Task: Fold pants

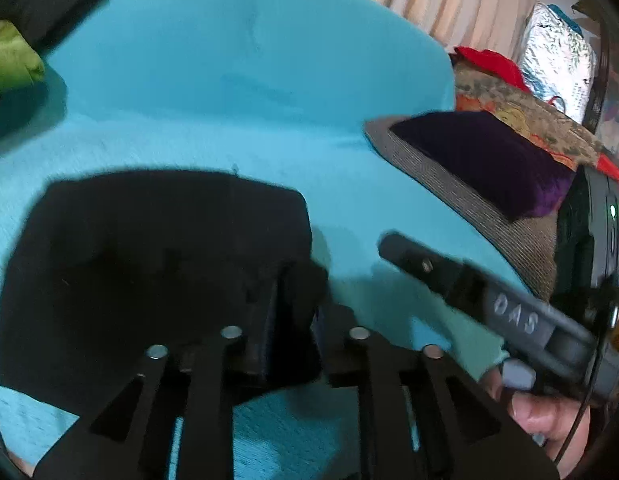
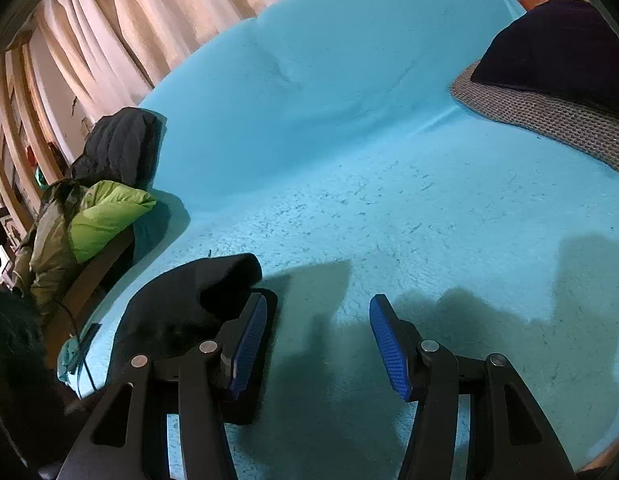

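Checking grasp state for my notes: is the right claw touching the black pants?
Apart. The right wrist view shows the right claw open over bare blue blanket, nothing between its pads, with the black pants off to its left.

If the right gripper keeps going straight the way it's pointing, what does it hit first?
Probably bare blue blanket: the right gripper is open with nothing between its fingers. The black pants lie off to its left, out of that line.

turquoise blanket (image 2: 349, 160) over sofa; purple cushion (image 1: 489, 160) on grey mat (image 2: 549, 120); green jacket (image 2: 105, 216); beige curtain (image 2: 149, 20).
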